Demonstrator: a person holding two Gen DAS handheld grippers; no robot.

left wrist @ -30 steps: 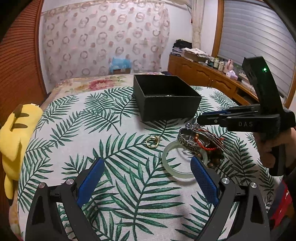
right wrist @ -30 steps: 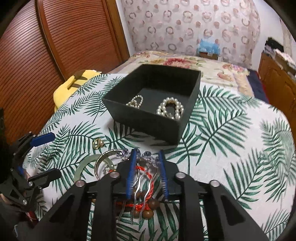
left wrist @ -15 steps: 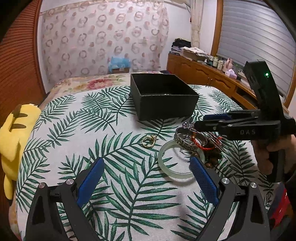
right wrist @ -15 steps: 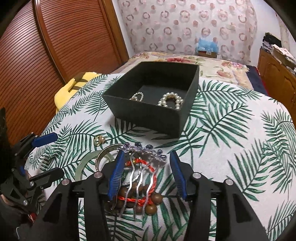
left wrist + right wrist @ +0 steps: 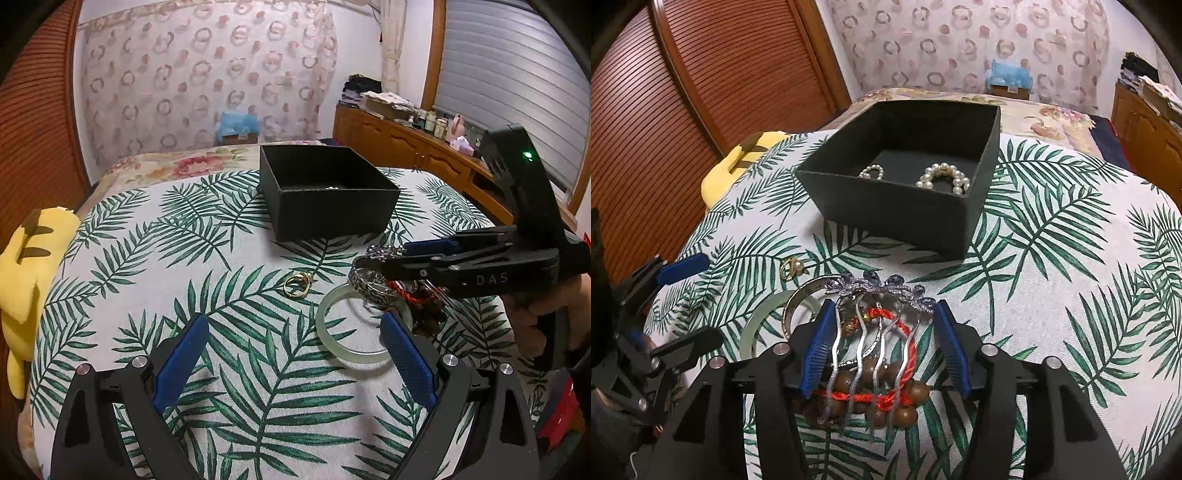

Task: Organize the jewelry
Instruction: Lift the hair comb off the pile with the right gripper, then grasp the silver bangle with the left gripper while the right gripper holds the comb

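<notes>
Already two white pearl pieces (image 5: 943, 179) lie inside the open black square box (image 5: 897, 206), which stands toward the far side of the leaf-print bed cover (image 5: 1052, 288). Left outside, heaped near its front edge: a silver wavy-pronged hair comb (image 5: 871, 332) with purple stones, a red cord bracelet (image 5: 886, 397) with brown beads, a silver bangle (image 5: 369, 286), a pale green jade bangle (image 5: 354, 332) and a small gold ring (image 5: 297, 286). The right hand-held gripper (image 5: 882, 354), jaws just widened, straddles the comb unclenched; the left hand-held gripper (image 5: 291, 354) hangs released, empty. Roughly a third seems done.
</notes>
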